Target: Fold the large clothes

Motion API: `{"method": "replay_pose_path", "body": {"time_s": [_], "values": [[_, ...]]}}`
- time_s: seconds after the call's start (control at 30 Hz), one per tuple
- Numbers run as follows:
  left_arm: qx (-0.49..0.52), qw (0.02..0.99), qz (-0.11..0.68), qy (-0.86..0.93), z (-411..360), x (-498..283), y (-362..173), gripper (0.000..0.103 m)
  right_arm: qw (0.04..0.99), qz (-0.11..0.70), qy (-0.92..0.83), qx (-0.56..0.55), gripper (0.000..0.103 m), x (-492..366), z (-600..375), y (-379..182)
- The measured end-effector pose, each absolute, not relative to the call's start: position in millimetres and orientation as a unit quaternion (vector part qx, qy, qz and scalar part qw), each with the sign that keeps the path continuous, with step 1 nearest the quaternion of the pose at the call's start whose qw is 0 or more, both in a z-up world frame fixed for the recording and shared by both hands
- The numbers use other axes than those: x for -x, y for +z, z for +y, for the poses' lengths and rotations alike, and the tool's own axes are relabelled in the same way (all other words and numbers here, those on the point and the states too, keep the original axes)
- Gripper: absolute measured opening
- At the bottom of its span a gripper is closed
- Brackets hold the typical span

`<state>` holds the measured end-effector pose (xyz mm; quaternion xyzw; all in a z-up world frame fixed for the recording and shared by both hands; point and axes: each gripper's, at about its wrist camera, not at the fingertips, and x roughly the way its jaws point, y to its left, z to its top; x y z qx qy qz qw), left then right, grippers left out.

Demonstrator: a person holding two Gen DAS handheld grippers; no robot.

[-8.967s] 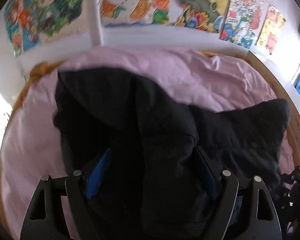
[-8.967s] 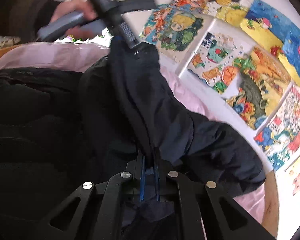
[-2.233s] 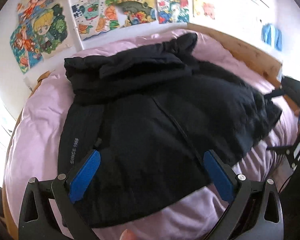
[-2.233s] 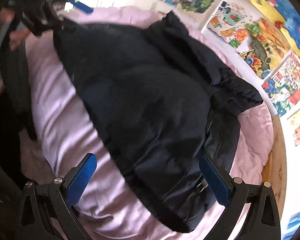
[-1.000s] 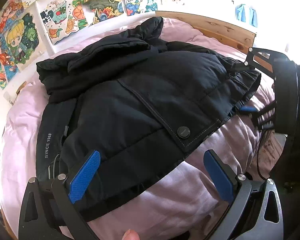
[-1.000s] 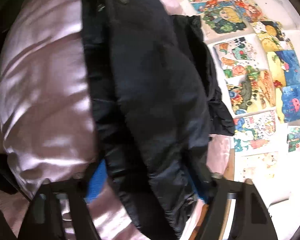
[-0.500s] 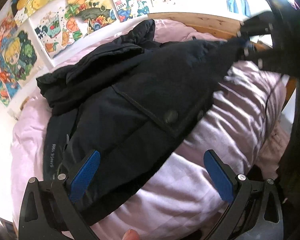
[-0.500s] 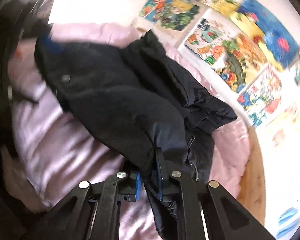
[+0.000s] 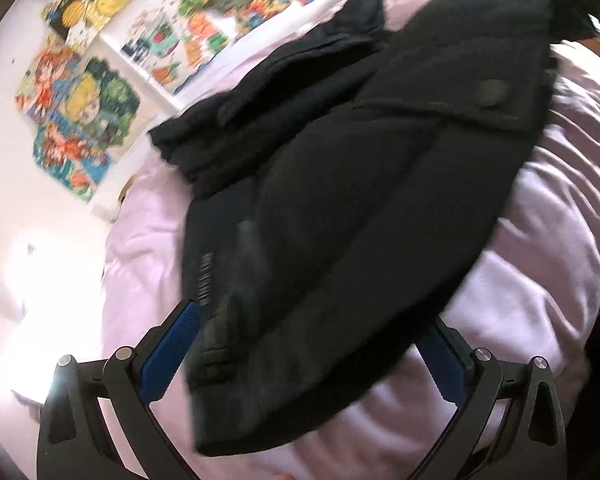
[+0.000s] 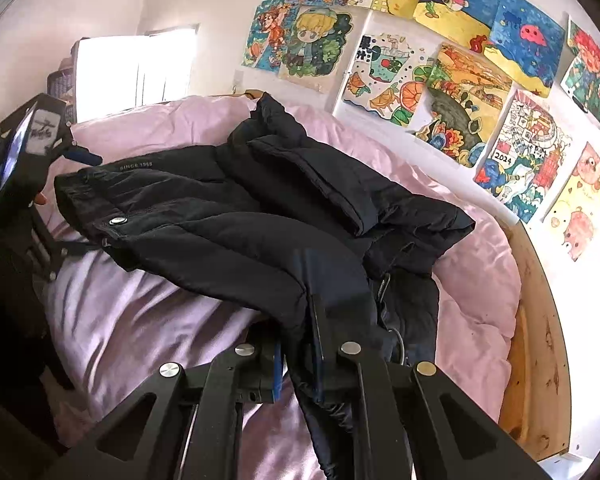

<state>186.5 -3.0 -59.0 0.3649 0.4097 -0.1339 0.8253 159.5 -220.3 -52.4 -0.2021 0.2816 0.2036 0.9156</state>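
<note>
Black jacket (image 10: 228, 216) hem pinched in right gripper (image 10: 298, 364), pink duvet (image 10: 132, 320) bare alongside.

1. Left gripper (image 9: 306, 350): black angular frame with triangular cut-outs, silver round screws, bright blue pads on its fingers (image 9: 168, 356).
2. Right gripper (image 10: 298, 364): matching black frame, silver screws, blue-edged fingers (image 10: 277, 372).

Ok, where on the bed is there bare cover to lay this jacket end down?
Bare pink duvet lies on the near side, between the black padded jacket and the bed's edge, and a strip by the wooden bed frame. The middle is crowded with the jacket's folded bulk, its hem pinched in the right gripper.
</note>
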Motion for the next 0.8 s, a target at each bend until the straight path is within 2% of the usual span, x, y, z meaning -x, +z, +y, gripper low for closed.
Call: {"method": "replay_pose_path", "body": {"time_s": [0.1,0.17,0.27,0.33,0.37,0.43,0.8], "values": [[-0.347,0.829,0.421,-0.126,14,-193,-39,0.098,0.918,0.282,0.205,0.19,0.011,-162,-224,-50],[-0.351,0.829,0.416,-0.126,25,-195,-26,0.088,0.919,0.282,0.206,0.184,0.011,-164,-227,-48],[-0.341,0.83,0.418,-0.14,31,-199,-13,0.066,0.918,0.286,0.212,0.175,0.011,-166,-228,-46],[-0.333,0.829,0.422,-0.155,29,-203,-5,0.04,0.916,0.29,0.215,0.176,0.011,-167,-228,-45],[-0.334,0.828,0.421,-0.158,25,-202,-3,0.035,0.915,0.292,0.216,0.176,0.011,-168,-228,-45],[-0.336,0.827,0.419,-0.168,15,-203,3,0.016,0.913,0.298,0.219,0.175,0.011,-169,-230,-44],[-0.304,0.844,0.403,-0.182,2,-249,66,0.007,0.915,0.294,0.229,0.157,0.011,-197,-245,-7]]}}
